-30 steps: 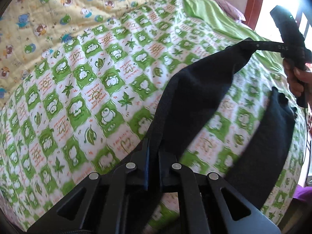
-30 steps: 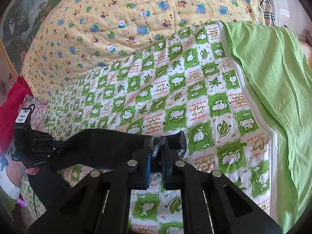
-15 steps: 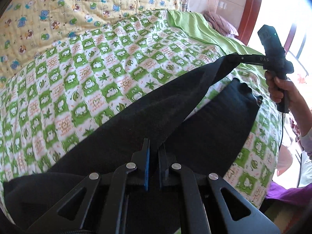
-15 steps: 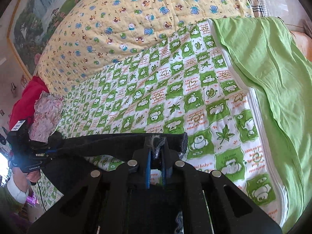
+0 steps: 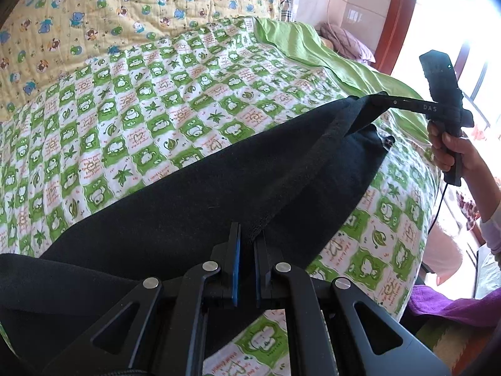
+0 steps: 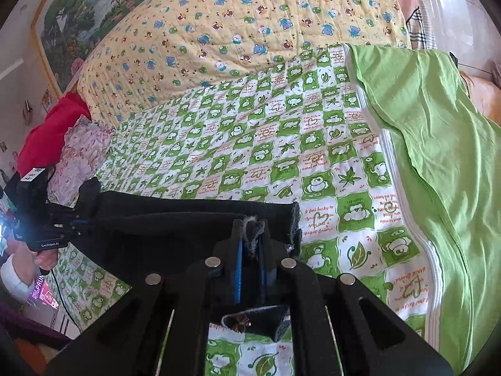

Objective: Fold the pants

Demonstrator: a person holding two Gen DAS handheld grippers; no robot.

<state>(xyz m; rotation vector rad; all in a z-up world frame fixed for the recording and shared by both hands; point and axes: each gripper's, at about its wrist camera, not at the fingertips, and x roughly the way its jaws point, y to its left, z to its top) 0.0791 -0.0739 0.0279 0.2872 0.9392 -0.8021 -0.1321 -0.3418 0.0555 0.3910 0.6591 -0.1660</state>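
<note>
While the black pants (image 5: 194, 206) hang stretched over the near edge of the bed (image 5: 175, 100), the left gripper (image 5: 245, 244) has its jaws pinched tight on one end of the waistband. The right gripper (image 6: 250, 238) has its jaws clamped on the other end. Beneath lies a green checked quilt (image 6: 281, 144), with a yellow blanket (image 6: 238, 25) toward the far edge.

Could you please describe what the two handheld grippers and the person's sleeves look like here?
Both grippers are matte black linkages with silver pivot pins and blue-lined fingers. The right gripper has "DAS" lettering, a boxy top and a black cable trailing from its handle. The left gripper carries a white label on top and white lettering on its side. A pale sleeve and a white cuff show.
</note>
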